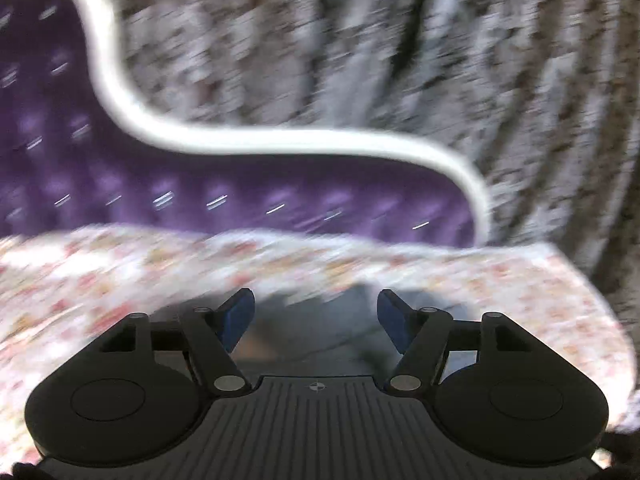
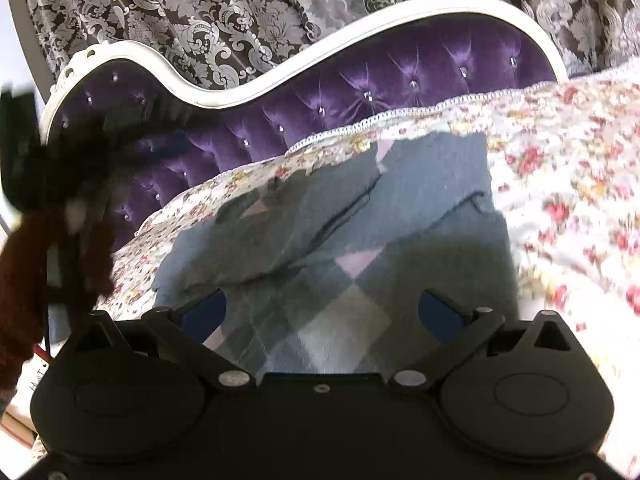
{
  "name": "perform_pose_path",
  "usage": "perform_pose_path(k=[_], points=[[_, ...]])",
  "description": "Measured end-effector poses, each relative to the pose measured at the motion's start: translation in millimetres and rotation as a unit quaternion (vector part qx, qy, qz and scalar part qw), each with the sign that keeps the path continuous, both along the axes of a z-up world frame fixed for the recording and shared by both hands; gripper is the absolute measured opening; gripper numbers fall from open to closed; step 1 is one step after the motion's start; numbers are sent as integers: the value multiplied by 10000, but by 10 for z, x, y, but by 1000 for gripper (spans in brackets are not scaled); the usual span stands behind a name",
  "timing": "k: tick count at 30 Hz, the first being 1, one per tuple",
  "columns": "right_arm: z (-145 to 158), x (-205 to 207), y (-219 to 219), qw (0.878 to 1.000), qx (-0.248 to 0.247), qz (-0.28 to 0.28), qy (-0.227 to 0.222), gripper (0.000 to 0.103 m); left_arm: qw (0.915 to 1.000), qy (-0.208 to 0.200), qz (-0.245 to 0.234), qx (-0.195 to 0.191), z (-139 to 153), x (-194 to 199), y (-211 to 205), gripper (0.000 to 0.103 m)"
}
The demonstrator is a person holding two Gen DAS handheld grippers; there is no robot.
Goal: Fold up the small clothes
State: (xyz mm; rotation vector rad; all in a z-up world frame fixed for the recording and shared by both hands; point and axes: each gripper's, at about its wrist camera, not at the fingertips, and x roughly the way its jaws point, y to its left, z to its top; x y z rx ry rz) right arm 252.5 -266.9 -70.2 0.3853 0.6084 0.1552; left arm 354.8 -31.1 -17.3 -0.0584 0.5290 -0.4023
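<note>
Ahead of both tools hangs a grey damask curtain (image 2: 224, 28), and below it the purple tufted headboard (image 2: 400, 76) with its white curved frame. A floral bedspread (image 2: 560, 208) covers the bed under them. The grey argyle garment (image 2: 360, 240), partly folded, lies flat just before the right hand-held gripper (image 2: 322, 312), whose fingers stand wide apart and empty. The left hand-held gripper (image 1: 316, 316), blurred, is parted too, gripping nothing.
</note>
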Motion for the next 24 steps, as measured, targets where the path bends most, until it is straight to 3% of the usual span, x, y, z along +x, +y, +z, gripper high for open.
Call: perform_pose_path(k=[5,8,9,11,19,24], points=[[113,298,65,9989,-448,46,-158,103,9941,507,827,496,-479,101,400,66],[154,531,162,9965,-798,161,-194,103,9848,974,1250,713,-754,192,614,66],[159,599,198,9955,-907,184,-196,103,9811,1107,1395,762,-834,215,671,73],[160,759,280,9930,-1145,233,-188,103,9834,990,1422,540,-889,162,818,75],[-44,1345,561,9858,-1664,192,106,103,9832,759,1535,626,-933,63,786,78],[-252,1441,429,9750,-2166,-99,478,102,9834,778,1531,591,-948,90,768,78]])
